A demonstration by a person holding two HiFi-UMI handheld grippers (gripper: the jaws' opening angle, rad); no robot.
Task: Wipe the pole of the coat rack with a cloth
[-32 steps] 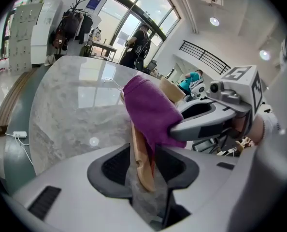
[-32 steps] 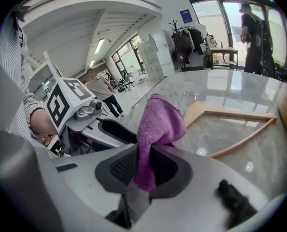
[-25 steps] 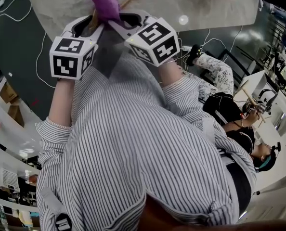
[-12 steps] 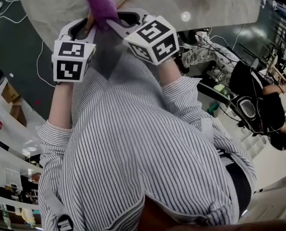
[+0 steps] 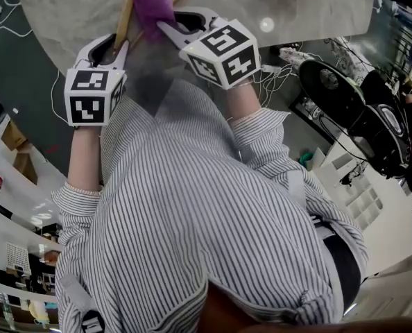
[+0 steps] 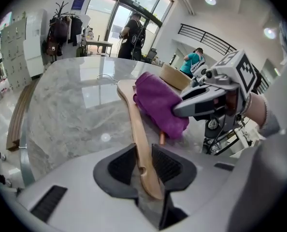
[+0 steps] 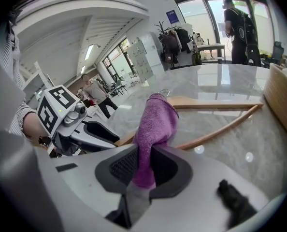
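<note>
Left gripper [image 6: 143, 161] is clenching on the pale flat wooden pole [image 6: 135, 120] of the coat rack. Its jaws have just been closing, and both black ribbed pads [image 6: 122, 166] are now bearing on the pole's near end, beside a small notch. The pole is running straight ahead of this gripper and lying on the grey marbled counter [image 6: 71, 105].

Right gripper [image 7: 143, 166] is grasping the purple terry cloth [image 7: 155, 122]. One fold is hanging between its jaws, and the rest is bunching ahead of them. The bunch appears to be lying over the pole, further along from the left gripper and just to that gripper's right. A thinner curved wooden rod [image 7: 221, 128] is lying beyond the cloth, ahead-right of the right gripper.

Judgement: the pole is being braced and the wiping stroke is about to start.

Risks:
- The left gripper is holding only the pole's very end, so a sideways push from the cloth could be levering the pole round or slipping it out of the pads.
- Only a narrow fold is pinched, so drag along the wood could be pulling the cloth free.
- The cloth could be snagging on the rod.
</note>
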